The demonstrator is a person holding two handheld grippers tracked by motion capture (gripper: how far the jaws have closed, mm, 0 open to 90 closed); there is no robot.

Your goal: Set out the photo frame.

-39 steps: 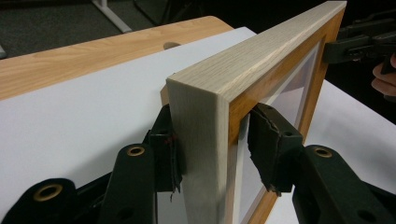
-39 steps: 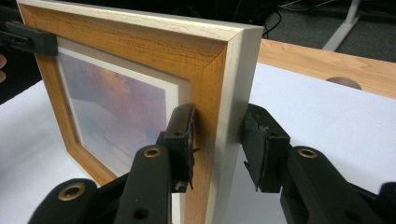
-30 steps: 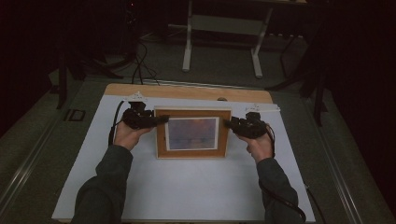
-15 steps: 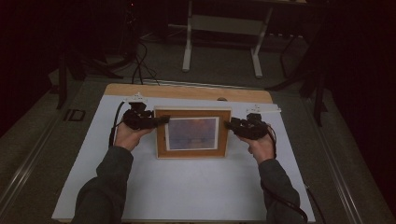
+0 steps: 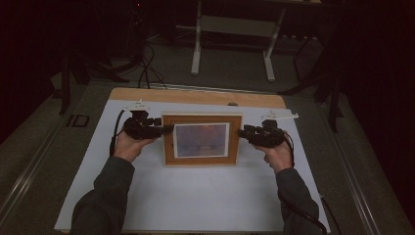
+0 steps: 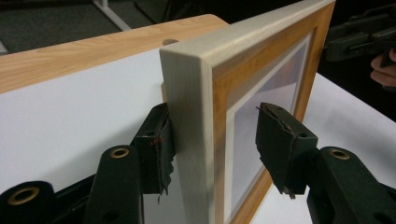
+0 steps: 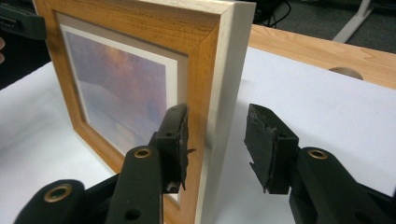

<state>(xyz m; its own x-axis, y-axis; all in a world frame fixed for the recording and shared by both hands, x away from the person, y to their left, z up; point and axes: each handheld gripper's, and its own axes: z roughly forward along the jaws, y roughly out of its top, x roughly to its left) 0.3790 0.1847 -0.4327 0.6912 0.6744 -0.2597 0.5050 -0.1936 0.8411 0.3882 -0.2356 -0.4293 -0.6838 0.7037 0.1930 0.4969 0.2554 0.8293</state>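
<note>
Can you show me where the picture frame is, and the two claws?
picture frame (image 5: pixel 201 120), high view, top wooden edge.
left claw (image 6: pixel 215 149), left gripper view, between its tips.
right claw (image 7: pixel 215 147), right gripper view, between its tips.

the high camera is sitting above and behind me, looking forward and down across the whole white table (image 5: pixel 195 196) to the dark floor beyond, taking in my forearms and the picture frame (image 5: pixel 202 139) from well back. the camera riding on my left gripper (image 6: pixel 215 149) is looking along its jaws from very near at the frame's left edge, and it is catching my right gripper (image 6: pixel 359 39) past the far side. the one on my right gripper is facing the opposite way, just as close on the frame's right edge (image 7: pixel 219 93), so all three are sharing the frame and the table's wooden far rim (image 7: pixel 322 51).
</note>
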